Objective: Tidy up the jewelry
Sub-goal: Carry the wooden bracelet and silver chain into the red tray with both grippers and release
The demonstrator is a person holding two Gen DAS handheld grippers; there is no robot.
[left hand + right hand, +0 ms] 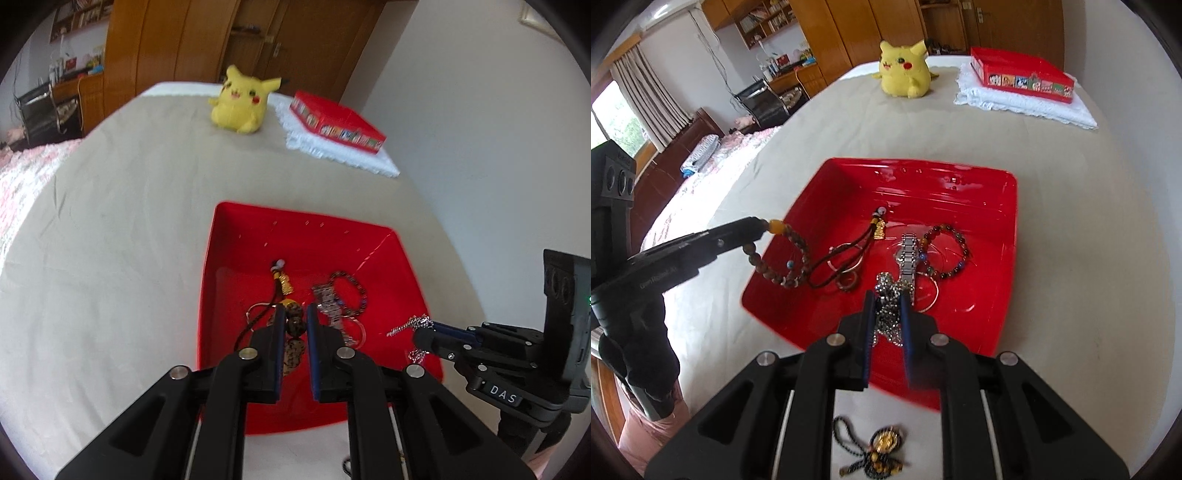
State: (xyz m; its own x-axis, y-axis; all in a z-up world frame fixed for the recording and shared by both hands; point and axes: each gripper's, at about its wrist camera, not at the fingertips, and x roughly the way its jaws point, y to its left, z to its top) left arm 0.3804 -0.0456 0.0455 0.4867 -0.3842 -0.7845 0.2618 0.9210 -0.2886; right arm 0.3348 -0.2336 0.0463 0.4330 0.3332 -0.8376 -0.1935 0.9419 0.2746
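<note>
A red tray (pixel 236 236) (pixel 1004 229) lies on the bed. My left gripper (pixel 295 314) (pixel 764 223) is shut on a brown bead bracelet (pixel 293 325) (pixel 792 254) that hangs over the tray's left side. My right gripper (pixel 888 299) (pixel 421 330) is shut on a silver chain (pixel 888 314) (pixel 415 325) above the tray's near part. In the tray lie a silver watch (pixel 908 254), a multicolour bead bracelet (pixel 947 251), a gold charm on a dark cord (pixel 879 229) and thin rings (pixel 846 269).
A black cord necklace with gold beads (pixel 882 446) lies on the sheet in front of the tray. At the far end stand a yellow Pikachu plush (pixel 905 70) and a red box (pixel 1023 74) on a white cloth (pixel 1027 101). A wall runs along the right.
</note>
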